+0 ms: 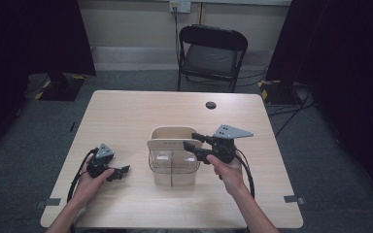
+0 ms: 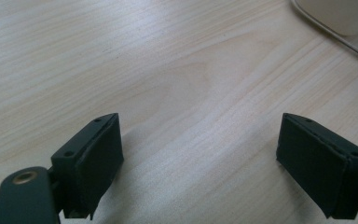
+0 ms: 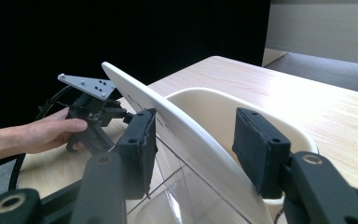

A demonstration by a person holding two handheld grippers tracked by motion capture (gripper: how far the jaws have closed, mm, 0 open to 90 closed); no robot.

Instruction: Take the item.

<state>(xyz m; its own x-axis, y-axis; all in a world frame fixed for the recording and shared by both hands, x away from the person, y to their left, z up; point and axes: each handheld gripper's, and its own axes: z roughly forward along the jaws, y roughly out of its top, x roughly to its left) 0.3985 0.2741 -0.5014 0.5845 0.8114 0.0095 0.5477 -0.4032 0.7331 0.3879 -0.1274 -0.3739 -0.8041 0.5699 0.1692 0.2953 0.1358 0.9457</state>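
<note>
A clear tub (image 1: 172, 167) with a cream rim stands at the table's middle, and its cream lid (image 1: 167, 144) is tilted up. In the right gripper view the lid (image 3: 200, 144) runs slantwise between my right gripper's (image 3: 198, 140) pads. One pad (image 3: 137, 140) lies against the lid's face, so the gripper is shut on it. In the high view the right gripper (image 1: 192, 141) reaches over the tub from the right. My left gripper (image 1: 121, 171) rests low to the left of the tub. Its jaws (image 2: 200, 158) stand wide open over bare wood with nothing between them.
The tub's corner (image 2: 340, 18) sits just beyond the left gripper. A hand holds the left gripper (image 3: 91, 109) behind the lid. The table (image 1: 126, 111) has a dark cable hole (image 1: 211, 105) at the back. A black folding chair (image 1: 212, 53) stands behind it, between dark curtains.
</note>
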